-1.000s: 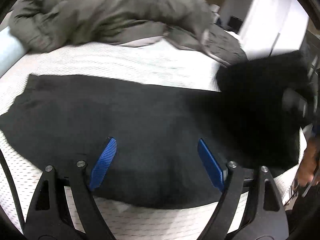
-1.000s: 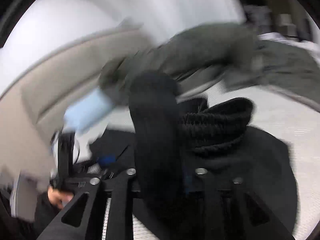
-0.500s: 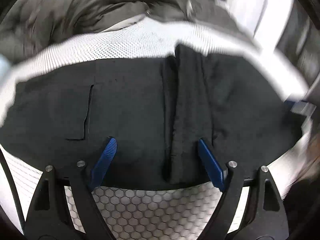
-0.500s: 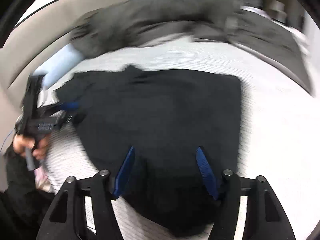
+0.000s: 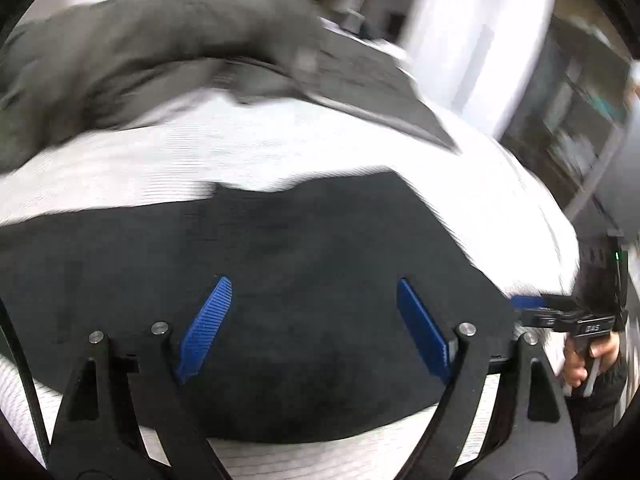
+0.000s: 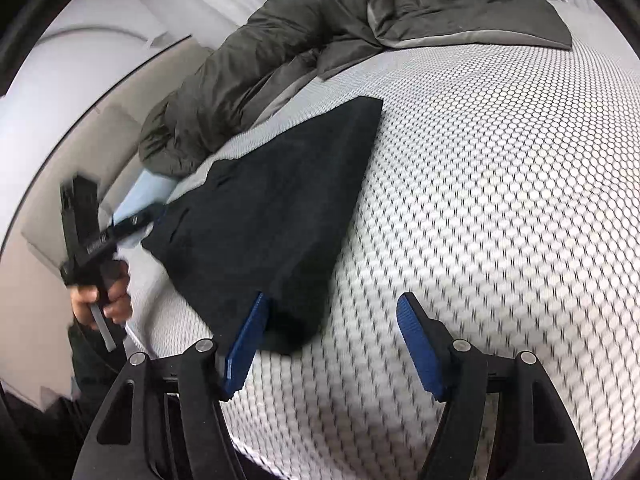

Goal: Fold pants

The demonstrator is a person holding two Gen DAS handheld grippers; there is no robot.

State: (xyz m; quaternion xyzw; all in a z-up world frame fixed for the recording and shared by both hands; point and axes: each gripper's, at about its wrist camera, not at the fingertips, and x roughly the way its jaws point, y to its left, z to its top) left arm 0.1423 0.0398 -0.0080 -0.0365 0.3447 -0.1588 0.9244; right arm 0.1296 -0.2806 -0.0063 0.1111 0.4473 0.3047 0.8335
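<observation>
The black pants (image 5: 280, 280) lie folded flat on the white mesh mattress (image 5: 280, 152). In the right wrist view the pants (image 6: 272, 220) form a long dark shape running from far centre to near left. My left gripper (image 5: 312, 320) is open and empty above the pants. My right gripper (image 6: 332, 336) is open and empty, its left finger beside the near end of the pants. The right gripper also shows at the right edge of the left wrist view (image 5: 560, 312), and the left gripper shows at the left of the right wrist view (image 6: 120, 232).
A rumpled olive-grey duvet (image 6: 320, 40) lies along the far side of the mattress (image 6: 500, 200). A light blue pillow (image 6: 144, 196) sits at the far left. Room furniture (image 5: 580, 120) stands beyond the mattress's right edge.
The right gripper let go of the pants leg it carried over and opened. Both grippers pulled back from the pants; the pants now lie folded.
</observation>
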